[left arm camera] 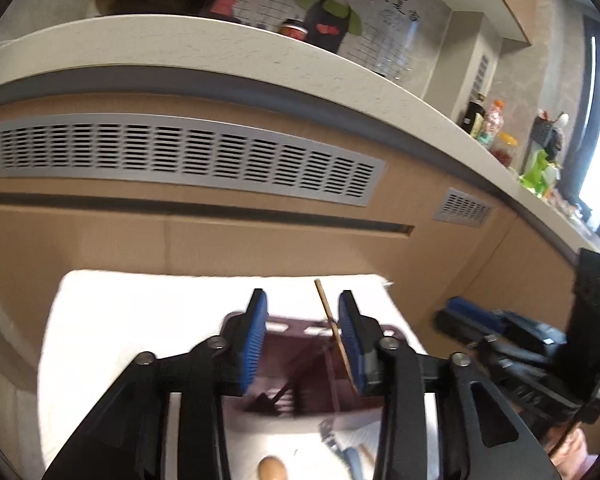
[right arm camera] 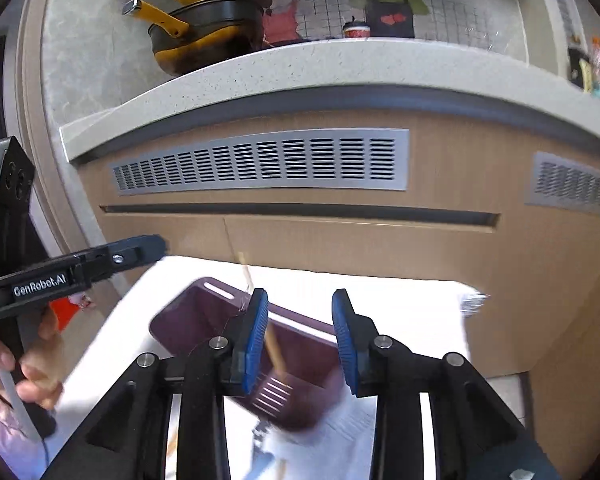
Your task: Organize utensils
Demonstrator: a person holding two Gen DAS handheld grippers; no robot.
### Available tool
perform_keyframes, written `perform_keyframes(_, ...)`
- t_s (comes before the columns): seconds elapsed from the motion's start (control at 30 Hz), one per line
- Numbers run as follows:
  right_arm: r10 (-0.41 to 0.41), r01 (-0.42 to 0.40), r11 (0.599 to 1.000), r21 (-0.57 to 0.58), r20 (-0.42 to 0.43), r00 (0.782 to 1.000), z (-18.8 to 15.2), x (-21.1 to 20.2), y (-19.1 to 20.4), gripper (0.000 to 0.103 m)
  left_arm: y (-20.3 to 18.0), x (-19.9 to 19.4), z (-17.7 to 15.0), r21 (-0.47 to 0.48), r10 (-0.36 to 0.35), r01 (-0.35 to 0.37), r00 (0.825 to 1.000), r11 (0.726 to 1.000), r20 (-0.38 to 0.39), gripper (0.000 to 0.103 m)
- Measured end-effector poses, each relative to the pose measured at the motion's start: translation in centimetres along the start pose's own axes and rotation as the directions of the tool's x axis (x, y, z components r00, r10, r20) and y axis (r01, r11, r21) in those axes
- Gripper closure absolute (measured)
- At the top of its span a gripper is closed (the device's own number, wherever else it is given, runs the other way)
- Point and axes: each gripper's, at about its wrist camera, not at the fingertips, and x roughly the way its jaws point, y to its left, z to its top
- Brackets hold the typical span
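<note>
Both gripper sets [left arm camera: 303, 300] [right arm camera: 300, 300] part-open; chopstick [left arm camera: 336, 340] between.

The bin [right arm camera: 204, 316] looks like matt maroon plastic, its walls smooth and its floor slotted. A stick [left arm camera: 334, 336] leaning in it is pale, bare wood. Under them lies a white cloth [left arm camera: 140, 312] — soft and dull, though overexposed. The gripper pads [right arm camera: 256, 340] are ribbed blue rubber or plastic on satin black plastic arms with shiny metal pins. Behind, the cabinet [right arm camera: 340, 240] shows matt wood-grain laminate, the vent [right arm camera: 260, 162] brushed grey metal, the counter [right arm camera: 300, 64] speckled stone.
</note>
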Motion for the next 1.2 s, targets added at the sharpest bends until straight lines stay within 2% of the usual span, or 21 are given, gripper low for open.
perform_keyframes(0.03, -0.012, 0.012, 1.000, -0.012, 0.000, 1.000, -0.3, -0.6, 0.1, 0.068, 0.0, -0.5, -0.6, 0.004, 0.014, -0.014, 1.000, 1.000, 0.002, 0.051)
perform_keyframes(0.07, -0.026, 0.026, 0.999, -0.024, 0.000, 1.000, -0.8, -1.3, 0.3, 0.065, 0.1, -1.0, -1.2, 0.007, 0.031, -0.031, 1.000, 0.999, 0.000, 0.050)
perform_keyframes(0.13, -0.039, 0.039, 0.998, -0.047, -0.004, 0.999, -1.6, -2.2, 0.6, 0.048, 0.5, -2.1, -2.6, 0.007, 0.072, -0.072, 0.997, 0.997, -0.007, 0.049)
perform_keyframes(0.17, -0.042, 0.042, 0.997, -0.057, -0.005, 0.999, -2.1, -2.7, 0.7, 0.030, 0.7, -2.7, -3.4, -0.001, 0.080, -0.080, 0.997, 0.997, -0.014, 0.049)
perform_keyframes(0.2, -0.048, 0.048, 0.997, -0.066, 0.002, 0.999, -2.7, -3.2, 1.0, 0.018, 0.9, -3.2, -4.3, -0.012, 0.083, -0.083, 0.996, 0.996, -0.028, 0.048)
perform_keyframes(0.3, -0.083, 0.086, 0.991, -0.104, 0.034, 0.996, -4.7, -4.6, 2.0, 0.005, 1.7, -4.7, -7.1, -0.033, 0.099, -0.101, 0.993, 0.994, -0.070, 0.044)
perform_keyframes(0.43, -0.049, 0.043, 0.986, -0.162, -0.033, 0.998, -7.0, -4.7, 3.8, 0.004, 2.3, -6.0, -10.7, -0.026, 0.161, -0.166, 0.979, 0.986, -0.121, 0.039)
perform_keyframes(0.57, 0.032, -0.071, 0.964, -0.257, -0.150, 0.988, -9.4, -3.7, 6.6, 0.004, 3.1, -7.1, -14.3, -0.038, 0.196, -0.206, 0.964, 0.978, -0.182, 0.037)
perform_keyframes(0.6, 0.069, -0.121, 0.953, -0.277, -0.190, 0.979, -9.9, -3.4, 7.4, 0.006, 3.3, -7.3, -14.9, -0.038, 0.202, -0.213, 0.960, 0.976, -0.194, 0.037)
perform_keyframes(0.63, 0.123, -0.195, 0.935, -0.295, -0.246, 0.962, -10.6, -3.1, 8.4, 0.011, 3.5, -7.6, -15.7, -0.039, 0.207, -0.219, 0.957, 0.975, -0.204, 0.037)
perform_keyframes(0.67, 0.170, -0.264, 0.915, -0.307, -0.301, 0.939, -11.2, -2.8, 9.3, 0.029, 3.7, -7.9, -16.3, -0.040, 0.211, -0.224, 0.954, 0.974, -0.212, 0.037)
perform_keyframes(0.7, 0.208, -0.333, 0.888, -0.318, -0.369, 0.906, -12.0, -2.4, 10.5, 0.046, 3.9, -8.2, -16.8, -0.043, 0.214, -0.229, 0.952, 0.973, -0.219, 0.037)
perform_keyframes(0.73, 0.222, -0.375, 0.868, -0.326, -0.421, 0.879, -12.7, -2.0, 11.5, 0.050, 4.2, -8.4, -17.2, -0.050, 0.215, -0.232, 0.951, 0.971, -0.223, 0.037)
perform_keyframes(0.8, 0.222, -0.422, 0.835, -0.353, -0.485, 0.846, -14.1, -1.3, 13.2, 0.051, 4.8, -8.9, -17.9, -0.065, 0.219, -0.240, 0.947, 0.969, -0.235, 0.037)
perform_keyframes(0.83, 0.208, -0.432, 0.819, -0.378, -0.507, 0.836, -15.1, -1.0, 14.1, 0.052, 5.1, -9.1, -18.3, -0.070, 0.222, -0.245, 0.945, 0.967, -0.241, 0.037)
perform_keyframes(0.9, 0.162, -0.429, 0.798, -0.424, -0.534, 0.830, -16.2, 0.0, 15.3, 0.065, 5.5, -9.3, -18.5, -0.079, 0.225, -0.251, 0.942, 0.965, -0.248, 0.037)
perform_keyframes(0.93, 0.146, -0.421, 0.799, -0.429, -0.541, 0.828, -16.4, 0.5, 15.5, 0.068, 5.7, -9.5, -18.7, -0.085, 0.225, -0.253, 0.942, 0.964, -0.250, 0.037)
perform_keyframes(1.03, 0.127, -0.409, 0.823, -0.393, -0.575, 0.808, -16.6, 2.0, 15.1, 0.068, 6.0, -9.8, -18.8, -0.094, 0.222, -0.253, 0.941, 0.963, -0.255, 0.037)
perform_keyframes(1.13, 0.138, -0.407, 0.851, -0.332, -0.607, 0.782, -16.4, 2.6, 14.0, 0.077, 5.7, -10.0, -18.9, -0.082, 0.218, -0.246, 0.942, 0.966, -0.255, 0.037)
perform_keyframes(1.17, 0.140, -0.402, 0.857, -0.323, -0.604, 0.785, -16.4, 2.4, 13.7, 0.089, 5.5, -9.9, -18.9, -0.075, 0.218, -0.244, 0.942, 0.967, -0.257, 0.036)
perform_keyframes(1.2, 0.135, -0.386, 0.864, -0.324, -0.589, 0.796, -16.3, 1.9, 13.3, 0.092, 5.2, -9.9, -18.9, -0.070, 0.217, -0.242, 0.942, 0.968, -0.257, 0.036)
